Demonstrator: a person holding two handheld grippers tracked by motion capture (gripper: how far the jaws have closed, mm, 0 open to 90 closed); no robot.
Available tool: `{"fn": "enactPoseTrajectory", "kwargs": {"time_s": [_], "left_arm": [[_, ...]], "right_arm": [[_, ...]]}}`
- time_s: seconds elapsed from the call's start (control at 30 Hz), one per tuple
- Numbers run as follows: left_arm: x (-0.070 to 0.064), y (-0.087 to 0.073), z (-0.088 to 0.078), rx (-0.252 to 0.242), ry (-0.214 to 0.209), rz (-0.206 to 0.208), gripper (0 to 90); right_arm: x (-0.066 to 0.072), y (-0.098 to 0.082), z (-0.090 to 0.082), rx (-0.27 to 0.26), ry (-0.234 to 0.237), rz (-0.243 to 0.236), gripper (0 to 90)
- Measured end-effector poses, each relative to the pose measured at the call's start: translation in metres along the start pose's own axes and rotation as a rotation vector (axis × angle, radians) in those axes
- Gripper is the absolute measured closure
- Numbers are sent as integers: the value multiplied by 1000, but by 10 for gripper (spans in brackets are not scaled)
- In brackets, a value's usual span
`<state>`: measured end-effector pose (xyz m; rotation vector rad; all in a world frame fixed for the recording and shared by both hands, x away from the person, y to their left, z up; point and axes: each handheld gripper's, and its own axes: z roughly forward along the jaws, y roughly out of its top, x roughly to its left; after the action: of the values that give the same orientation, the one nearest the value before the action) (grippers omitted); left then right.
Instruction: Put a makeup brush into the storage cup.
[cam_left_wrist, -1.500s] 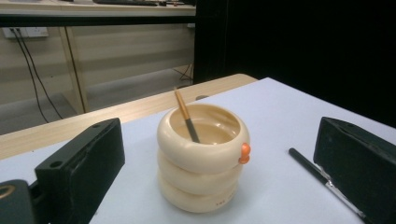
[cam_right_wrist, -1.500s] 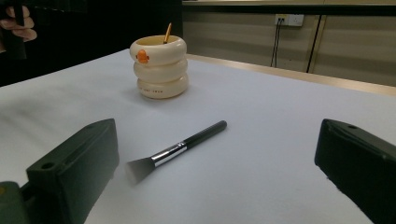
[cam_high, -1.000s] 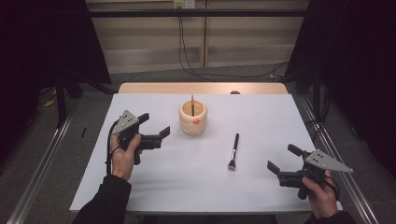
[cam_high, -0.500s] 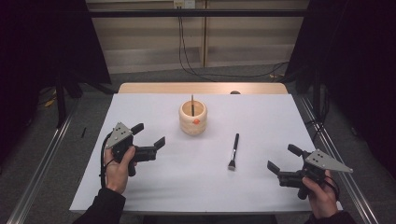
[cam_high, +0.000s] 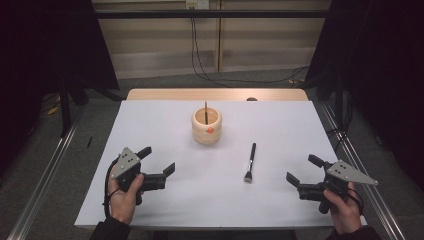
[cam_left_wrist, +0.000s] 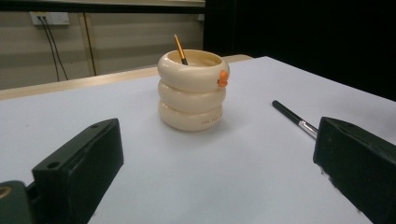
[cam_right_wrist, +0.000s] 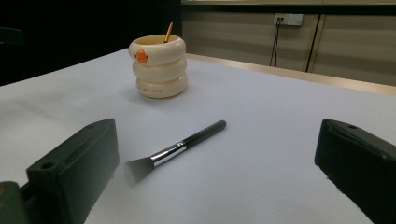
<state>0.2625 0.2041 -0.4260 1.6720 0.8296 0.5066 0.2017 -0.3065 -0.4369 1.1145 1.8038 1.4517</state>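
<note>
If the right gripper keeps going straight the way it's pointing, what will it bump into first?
Probably the black makeup brush: it lies on the white table just ahead of the open right gripper. The cream holder stands farther off.

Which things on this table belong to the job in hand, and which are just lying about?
Job in hand:
- black-handled flat makeup brush
- cream ringed holder with orange duck, thin brush standing inside
- left tongs, right tongs, both open

Lying about:
- black cables behind the table
- wall socket

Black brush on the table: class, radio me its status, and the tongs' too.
Both tongs open, empty: left tongs, right tongs. Black brush flat on white table, untouched. Cream holder behind it, apart. Nothing blocks.
</note>
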Motion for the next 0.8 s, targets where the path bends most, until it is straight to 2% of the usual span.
{"fn": "enactPoseTrajectory", "kwargs": {"time_s": [0.03,0.13,0.2,0.3,0.37,0.4,0.43,0.5,0.6,0.8], "left_arm": [[0,-2,-3,-4,-3,-9,15],[-1,-7,-12,-2,29,-26,14],[-2,-11,-17,-7,24,-38,14],[1,-14,-24,-22,2,-3,13],[4,-13,-32,-62,4,-39,11],[4,-14,-34,-65,5,-37,3],[4,-15,-35,-59,26,-48,2],[4,-15,-35,-49,24,-38,3],[1,-14,-36,-54,28,-17,6],[-4,-15,-37,-39,22,-3,8]], "right_arm": [[0,0,0,4,0,6,0],[0,0,0,1,-5,6,0],[0,0,0,2,-5,4,0],[0,0,0,2,-2,-1,0],[1,1,2,-3,-2,2,0],[1,1,3,-2,-3,-1,0],[0,1,4,-1,-5,0,0],[-1,1,4,-2,-11,11,0],[-2,1,2,-4,-15,8,0],[0,0,1,-13,-23,-8,0]]}}
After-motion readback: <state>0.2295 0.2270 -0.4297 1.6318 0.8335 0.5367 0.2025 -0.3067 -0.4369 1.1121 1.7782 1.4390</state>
